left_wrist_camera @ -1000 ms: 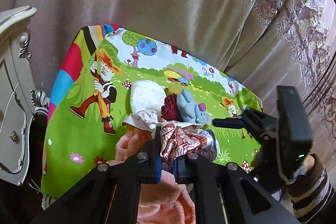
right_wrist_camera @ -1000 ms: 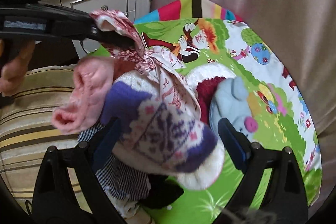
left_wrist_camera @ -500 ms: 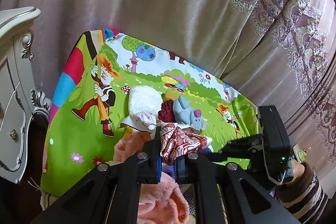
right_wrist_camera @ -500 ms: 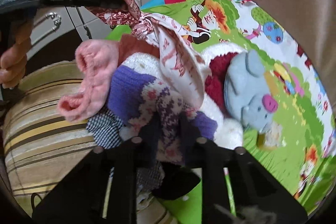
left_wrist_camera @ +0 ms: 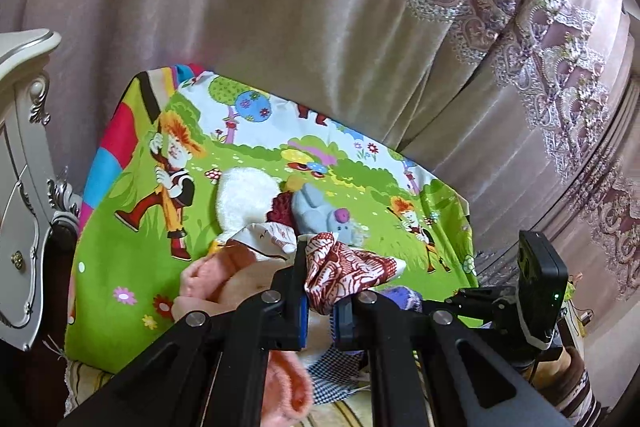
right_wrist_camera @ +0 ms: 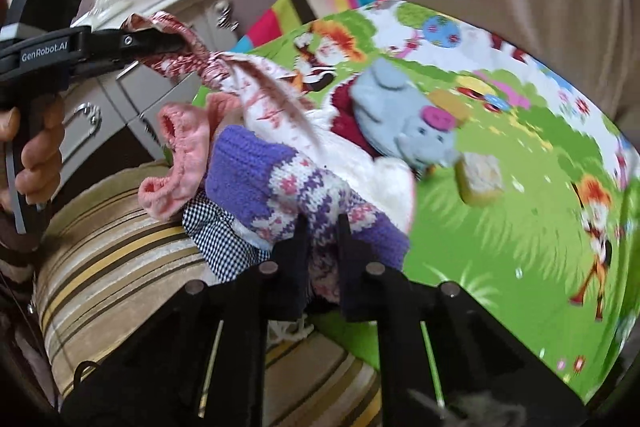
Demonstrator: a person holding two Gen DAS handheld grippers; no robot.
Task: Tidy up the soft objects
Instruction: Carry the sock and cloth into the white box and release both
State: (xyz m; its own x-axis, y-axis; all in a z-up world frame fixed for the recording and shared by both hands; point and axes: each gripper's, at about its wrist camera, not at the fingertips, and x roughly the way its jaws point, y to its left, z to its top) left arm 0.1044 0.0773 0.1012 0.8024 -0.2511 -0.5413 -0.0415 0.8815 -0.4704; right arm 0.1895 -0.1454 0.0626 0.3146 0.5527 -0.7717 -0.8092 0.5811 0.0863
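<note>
My left gripper point(left_wrist_camera: 320, 291) is shut on a red-and-white patterned cloth point(left_wrist_camera: 344, 267) and holds it up over a pile of soft things; the cloth also shows in the right wrist view point(right_wrist_camera: 224, 75). My right gripper point(right_wrist_camera: 323, 239) is shut on a purple-and-white knitted sock point(right_wrist_camera: 288, 195) at the pile's near edge. In the pile lie a pink fuzzy sock point(right_wrist_camera: 180, 155), a grey plush mouse point(right_wrist_camera: 404, 123), a white fluffy piece point(left_wrist_camera: 244, 199), a dark red knit point(left_wrist_camera: 282, 211) and a checked cloth point(right_wrist_camera: 216, 239).
The pile sits on a cartoon-print sheet point(left_wrist_camera: 132, 247) over a surface with a striped cushion point(right_wrist_camera: 120, 267) at its near edge. A white carved nightstand point(left_wrist_camera: 24, 187) stands at the left. Beige curtains point(left_wrist_camera: 320, 27) hang behind. A yellowish block point(right_wrist_camera: 478, 179) lies by the mouse.
My right gripper went from open around the purple sock to shut on it. My left gripper has risen a little with the patterned cloth.
</note>
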